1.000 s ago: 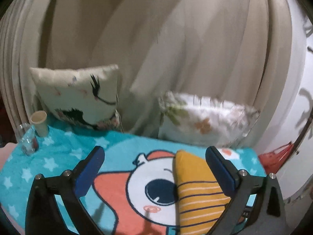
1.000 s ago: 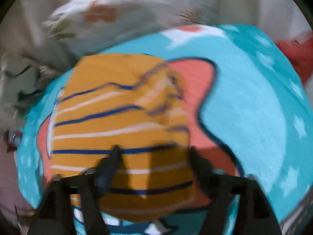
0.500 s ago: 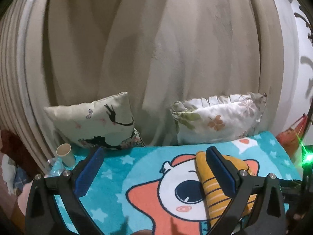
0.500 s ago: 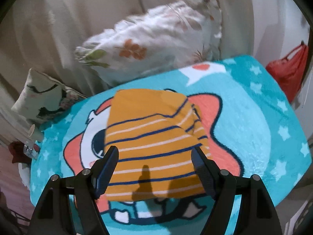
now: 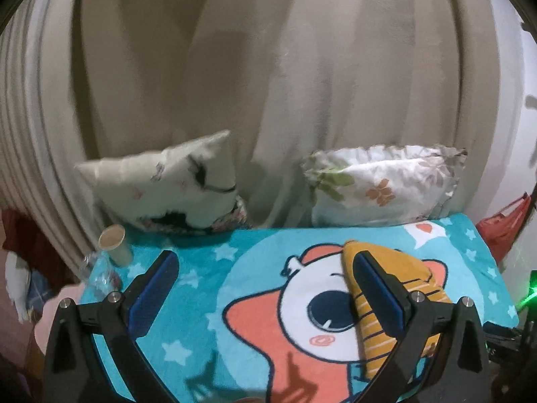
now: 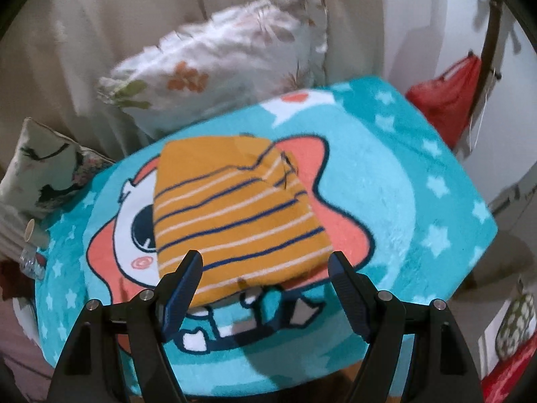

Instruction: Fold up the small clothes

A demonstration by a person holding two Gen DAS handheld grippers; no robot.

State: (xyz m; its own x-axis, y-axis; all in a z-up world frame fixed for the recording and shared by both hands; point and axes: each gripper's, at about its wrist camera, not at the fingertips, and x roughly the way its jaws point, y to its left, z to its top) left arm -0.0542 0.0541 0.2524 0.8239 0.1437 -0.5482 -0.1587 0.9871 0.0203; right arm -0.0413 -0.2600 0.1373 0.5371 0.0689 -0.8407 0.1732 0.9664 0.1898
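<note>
A folded mustard-yellow garment [image 6: 235, 211] with navy and white stripes lies flat on a turquoise cartoon blanket [image 6: 396, 181]. My right gripper [image 6: 265, 265] hovers above the garment's near edge, open, with nothing between its blue pads. In the left wrist view the same garment [image 5: 396, 268] sits right of centre, partly behind the right finger. My left gripper [image 5: 265, 265] is open and holds nothing, off to the garment's left above the blanket [image 5: 201, 268].
Two pillows lean on the beige curtain at the back: a bird-print one [image 5: 167, 181] and a floral one [image 5: 382, 184]. A paper cup [image 5: 114, 245] and a clear glass [image 5: 97, 272] stand at the blanket's left edge. A red bag [image 6: 449, 97] hangs at the right.
Both grippers have pulled up and back from the garment. The right wrist view now takes in the whole folded garment and blanket. The left view has rolled and drawn back, showing more curtain.
</note>
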